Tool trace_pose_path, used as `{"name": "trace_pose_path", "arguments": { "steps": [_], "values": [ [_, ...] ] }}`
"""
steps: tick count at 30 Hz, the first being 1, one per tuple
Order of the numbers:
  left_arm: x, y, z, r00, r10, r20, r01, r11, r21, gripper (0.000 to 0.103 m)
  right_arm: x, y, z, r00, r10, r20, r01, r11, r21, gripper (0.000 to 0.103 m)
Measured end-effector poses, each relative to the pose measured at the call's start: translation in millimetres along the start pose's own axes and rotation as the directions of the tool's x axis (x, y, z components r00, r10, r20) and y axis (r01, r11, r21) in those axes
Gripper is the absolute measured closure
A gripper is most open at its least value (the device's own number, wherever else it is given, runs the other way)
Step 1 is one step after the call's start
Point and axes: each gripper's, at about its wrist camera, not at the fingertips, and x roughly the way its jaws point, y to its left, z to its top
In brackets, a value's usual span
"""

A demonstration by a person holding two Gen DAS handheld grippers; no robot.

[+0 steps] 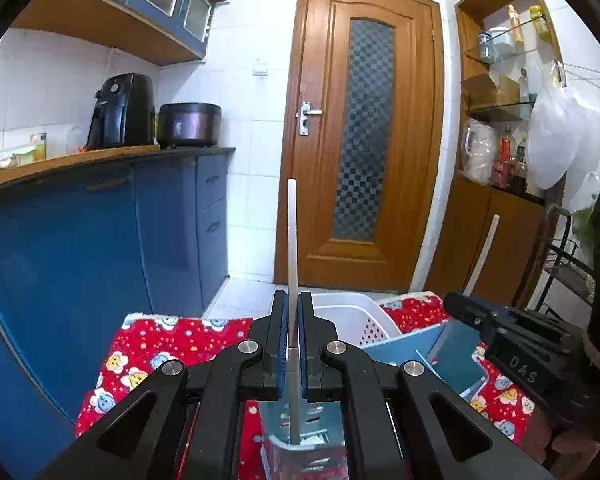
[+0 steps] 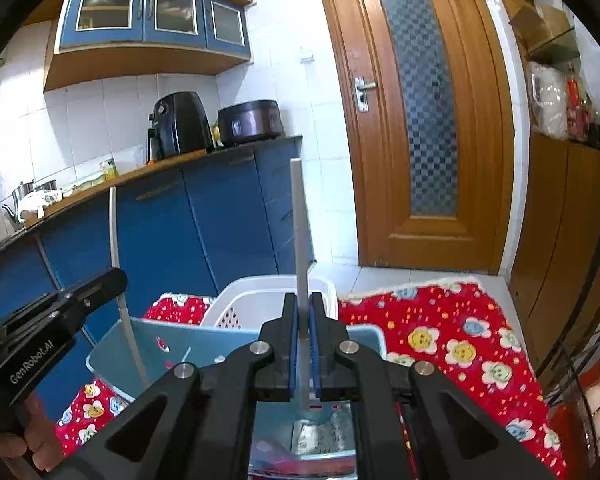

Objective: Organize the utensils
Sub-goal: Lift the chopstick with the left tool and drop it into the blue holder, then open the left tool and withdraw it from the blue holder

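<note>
— What's each hand got there?

— The left claw (image 1: pixel 293 340) is clamped on a long pale grey chopstick (image 1: pixel 292 240), blue pads pressed to either side of it. The stick stands nearly upright, its top against the brown wooden door with the patterned glass pane (image 1: pixel 366 128), its lower end down inside a pale blue slotted plastic basket (image 1: pixel 300 416).

— And the other?

— Same story. The right claw (image 2: pixel 303 344) is pinched tight on a second long pale grey chopstick (image 2: pixel 300 232), also upright, its lower end dipping into the pale blue plastic bin (image 2: pixel 172 336) below.

— Are the two close together?

— Side by side. From the right hand's view, the left tool comes in from the left edge as a black body with white lettering, its stick a thin pale line slanting into the blue bin.

— What's under all that?

— A red cloth with cartoon flower faces (image 2: pixel 452 344) spread over the counter. A white perforated plastic basket (image 2: pixel 236 300) sits just behind the blue bin, touching or nearly so; I can't tell which.

— And the rest of the room?

— Blue cabinets (image 1: pixel 100 240) along the left, with a black air fryer (image 1: pixel 122 110) and a dark round cooker (image 1: pixel 189 125) on top.
</note>
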Motion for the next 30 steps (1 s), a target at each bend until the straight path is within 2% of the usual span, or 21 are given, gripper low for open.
{"name": "trace_pose_path", "arguments": {
  "steps": [4, 7, 9, 12, 14, 22, 30],
  "values": [
    [1, 0, -5, 1.000, -0.010, -0.029, 0.010, 1.000, -0.006, 0.099, -2, -2, 1, 1.000, 0.025, -0.012, -0.025, 0.999, 0.027, 0.095],
    [2, 0, -8, 0.999, -0.020, -0.051, 0.019, 1.000, -0.024, 0.098, -5, -2, 1, 0.999, 0.033, -0.013, -0.032, 0.999, 0.035, 0.083],
    [2, -1, -10, 0.998, -0.015, -0.058, 0.014, 1.000, -0.025, 0.097, -8, -3, 1, 0.999, 0.040, -0.012, -0.040, 0.998, 0.041, 0.080],
    [1, -4, -12, 0.997, -0.006, -0.073, 0.004, 1.000, -0.017, 0.084, -17, -5, 2, 0.999, 0.055, -0.002, -0.054, 0.997, 0.059, 0.070],
    [-2, -7, -13, 0.997, 0.000, -0.078, -0.001, 1.000, -0.010, 0.067, -23, -7, 4, 0.998, 0.062, 0.010, -0.063, 0.996, 0.070, 0.063],
    [-21, -13, -15, 0.996, -0.003, -0.091, 0.002, 1.000, 0.000, 0.064, -46, -16, 4, 0.997, 0.078, 0.010, -0.079, 0.991, 0.111, 0.063],
    [-38, -11, -23, 0.991, -0.028, -0.130, 0.022, 0.999, -0.049, 0.064, -67, -28, -9, 0.993, 0.097, -0.061, -0.088, 0.986, 0.142, 0.063]
  ]
}}
